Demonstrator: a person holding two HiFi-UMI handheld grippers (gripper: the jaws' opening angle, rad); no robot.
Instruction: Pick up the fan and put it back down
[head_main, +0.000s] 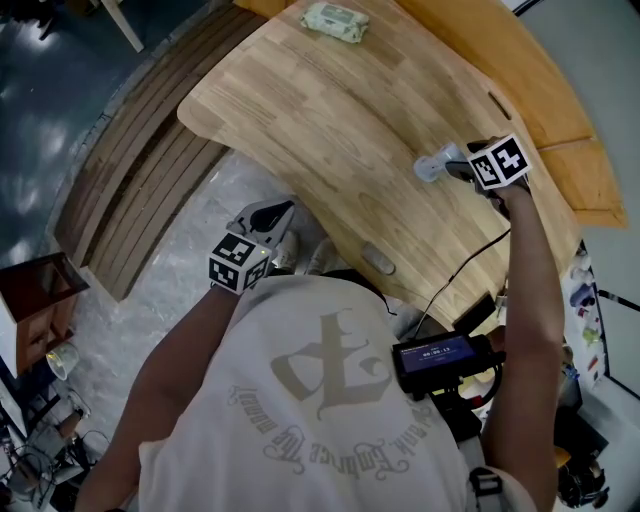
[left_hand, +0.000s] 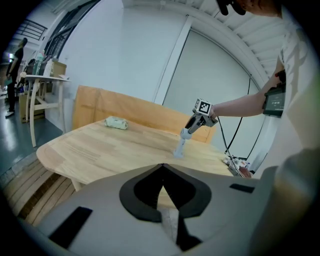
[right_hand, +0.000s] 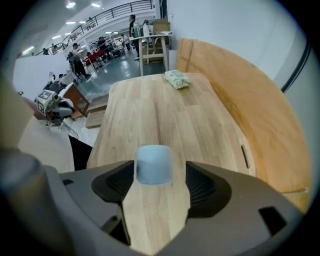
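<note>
The fan is a small pale blue-white handheld one. It stands tilted on the wooden table near the table's right side, with its base on the wood in the left gripper view. My right gripper is at its upper end. In the right gripper view the fan's pale blue end sits between the jaws, close to the left pad, with a gap on the right; the gripper is open. My left gripper hangs off the table's near edge, shut and empty.
A pale green packet lies at the table's far end, also visible from the right gripper. A raised wooden panel runs along the table's right side. Wooden planks lie on the floor to the left. A cable trails over the near edge.
</note>
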